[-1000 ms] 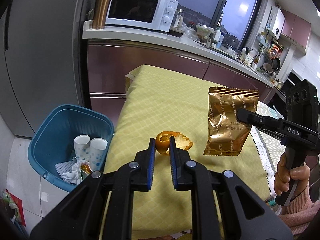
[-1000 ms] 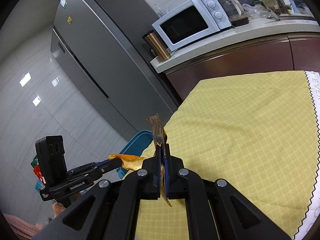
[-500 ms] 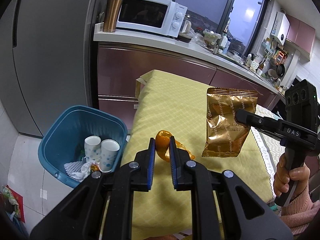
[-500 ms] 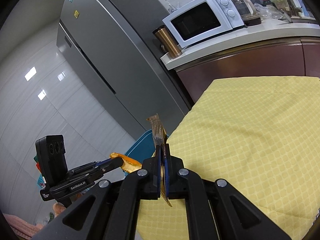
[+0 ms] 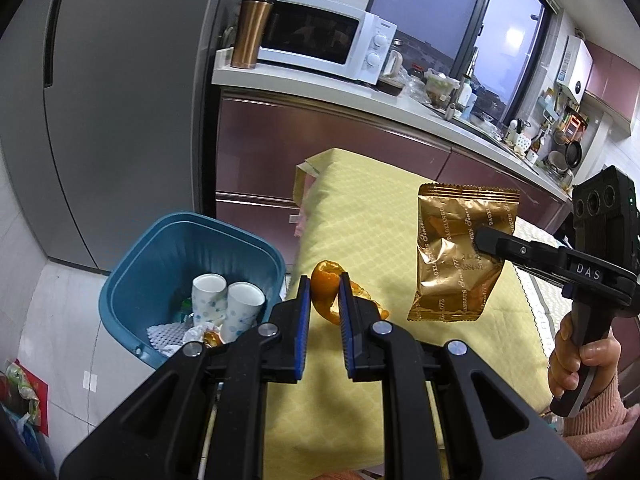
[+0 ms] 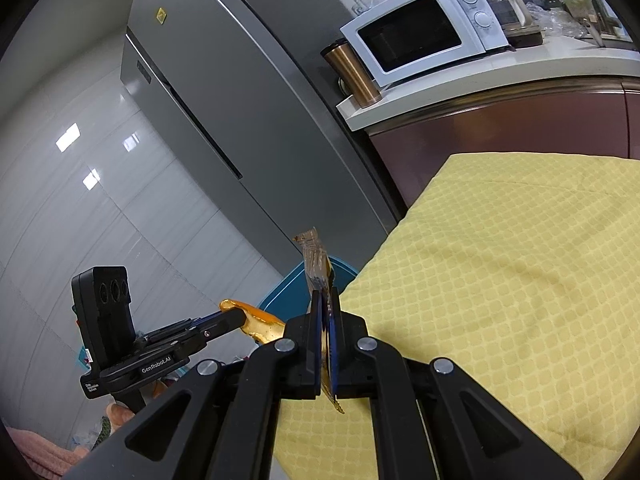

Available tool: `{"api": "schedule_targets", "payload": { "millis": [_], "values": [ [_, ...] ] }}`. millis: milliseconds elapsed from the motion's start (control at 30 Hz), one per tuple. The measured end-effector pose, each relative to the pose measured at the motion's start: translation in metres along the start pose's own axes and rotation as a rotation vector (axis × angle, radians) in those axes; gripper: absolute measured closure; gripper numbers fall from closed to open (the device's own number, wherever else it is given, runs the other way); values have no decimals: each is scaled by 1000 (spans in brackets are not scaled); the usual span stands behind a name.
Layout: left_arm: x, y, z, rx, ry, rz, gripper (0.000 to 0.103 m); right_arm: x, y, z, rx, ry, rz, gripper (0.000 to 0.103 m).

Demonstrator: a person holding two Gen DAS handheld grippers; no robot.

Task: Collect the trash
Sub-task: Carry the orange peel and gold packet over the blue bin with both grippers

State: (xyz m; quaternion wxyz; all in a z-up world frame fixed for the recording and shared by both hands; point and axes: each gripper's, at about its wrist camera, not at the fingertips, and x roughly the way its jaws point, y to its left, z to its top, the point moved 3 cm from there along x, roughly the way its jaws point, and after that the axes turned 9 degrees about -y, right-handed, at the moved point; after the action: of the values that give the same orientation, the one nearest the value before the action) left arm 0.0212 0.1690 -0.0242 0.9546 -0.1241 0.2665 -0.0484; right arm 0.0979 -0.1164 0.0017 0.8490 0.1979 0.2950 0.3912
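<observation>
My left gripper [image 5: 323, 289] is shut on a curled orange peel [image 5: 325, 285], held in the air over the left edge of the yellow-clothed table [image 5: 380, 232], near the blue bin [image 5: 168, 248]. My right gripper [image 6: 327, 300] is shut on a gold snack wrapper [image 6: 316, 258], edge-on in its own view. In the left wrist view the wrapper [image 5: 456, 252] hangs flat over the table, right of the peel. The right wrist view shows the left gripper [image 6: 236, 316] with the peel [image 6: 260, 322] low at the left.
The blue bin stands on the floor left of the table and holds two paper cups [image 5: 226, 304] and crumpled tissue [image 5: 176, 334]. A grey fridge [image 5: 100, 100] rises behind it. A counter with a microwave [image 5: 324, 44] and copper tumbler [image 5: 250, 32] runs behind the table.
Both grippers have carried their loads to the left, toward the bin. The peel now hangs at the table's left edge instead of over its middle. Both grips are unchanged.
</observation>
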Motion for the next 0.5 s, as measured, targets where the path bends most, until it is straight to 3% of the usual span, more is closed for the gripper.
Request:
{"api": "schedule_targets", "payload": {
  "millis": [500],
  "values": [
    [-9,36,10,-37,-32,74,89,28,19,5,-30,28,44,101]
  ]
}}
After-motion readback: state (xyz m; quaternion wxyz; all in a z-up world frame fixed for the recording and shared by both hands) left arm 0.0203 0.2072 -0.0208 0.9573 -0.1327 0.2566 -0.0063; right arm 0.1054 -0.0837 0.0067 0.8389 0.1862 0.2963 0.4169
